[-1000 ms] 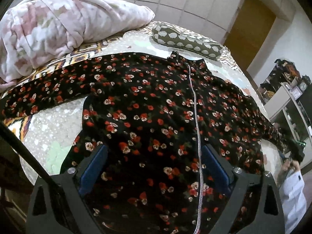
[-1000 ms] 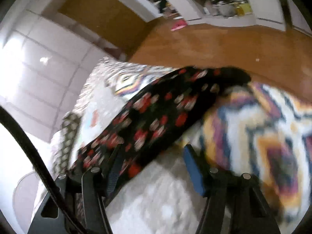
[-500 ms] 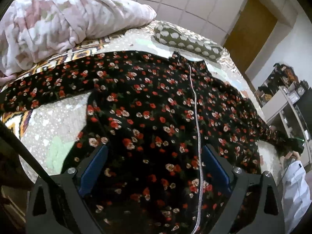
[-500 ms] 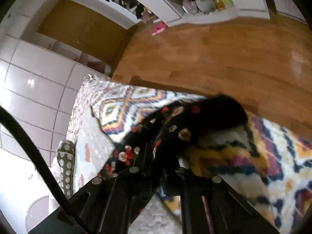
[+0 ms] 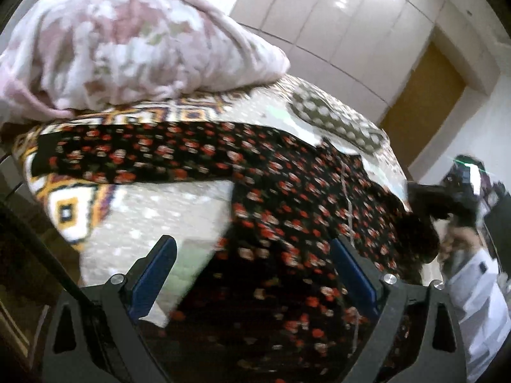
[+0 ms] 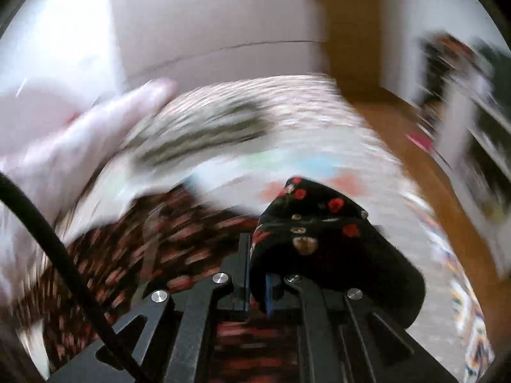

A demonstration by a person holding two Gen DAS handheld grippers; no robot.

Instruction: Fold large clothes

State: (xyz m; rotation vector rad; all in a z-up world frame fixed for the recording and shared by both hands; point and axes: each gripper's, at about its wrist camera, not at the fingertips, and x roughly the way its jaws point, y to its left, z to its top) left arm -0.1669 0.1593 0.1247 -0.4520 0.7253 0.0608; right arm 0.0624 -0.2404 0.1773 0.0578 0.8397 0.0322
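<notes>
A black garment with red flowers and a white zip lies spread on the bed, one sleeve stretched out to the left. My left gripper is open and empty, low over the garment's lower left part. My right gripper is shut on the garment's other sleeve, which bunches over its fingers above the bed. In the left wrist view the right gripper shows at the right edge, holding that sleeve up. The right wrist view is blurred by motion.
A pink floral blanket is heaped at the bed's far left. A dotted grey pillow lies at the head. The patterned bedspread drops off at the left edge. A wooden floor and shelves lie to the right.
My right gripper has shut on the right sleeve and swung it up and inward over the garment. My left gripper has shifted left and lower, staying open.
</notes>
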